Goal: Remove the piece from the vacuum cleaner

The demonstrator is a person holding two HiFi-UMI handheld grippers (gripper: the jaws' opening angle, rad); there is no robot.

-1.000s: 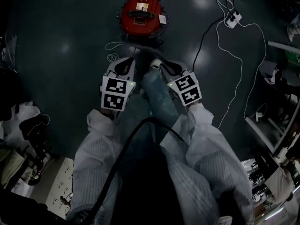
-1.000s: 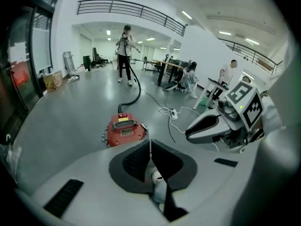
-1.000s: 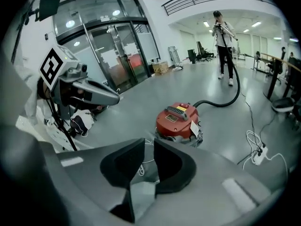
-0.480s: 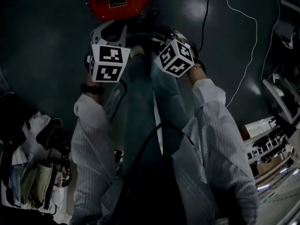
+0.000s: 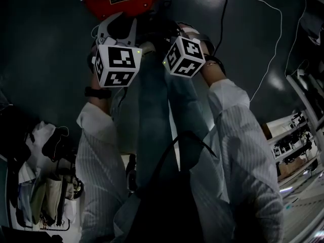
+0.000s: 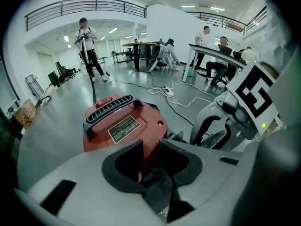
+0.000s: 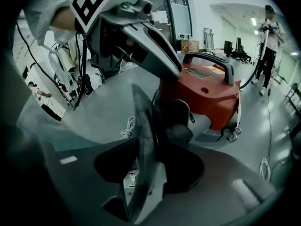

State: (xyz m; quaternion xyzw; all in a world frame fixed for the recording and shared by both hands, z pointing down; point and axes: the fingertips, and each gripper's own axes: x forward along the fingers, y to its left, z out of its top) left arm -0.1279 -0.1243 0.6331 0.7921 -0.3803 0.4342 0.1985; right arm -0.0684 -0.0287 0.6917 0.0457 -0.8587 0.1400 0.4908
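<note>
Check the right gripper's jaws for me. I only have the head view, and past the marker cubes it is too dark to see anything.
Observer: In the right gripper view, the right gripper has its jaws opening, and a thin dark piece stands edge-on between them.
Operator: Now report the left one.
Observer: In the left gripper view, the left gripper has its jaws a little apart, and the red body of the vacuum cleaner shows through the gap at the tips.
</note>
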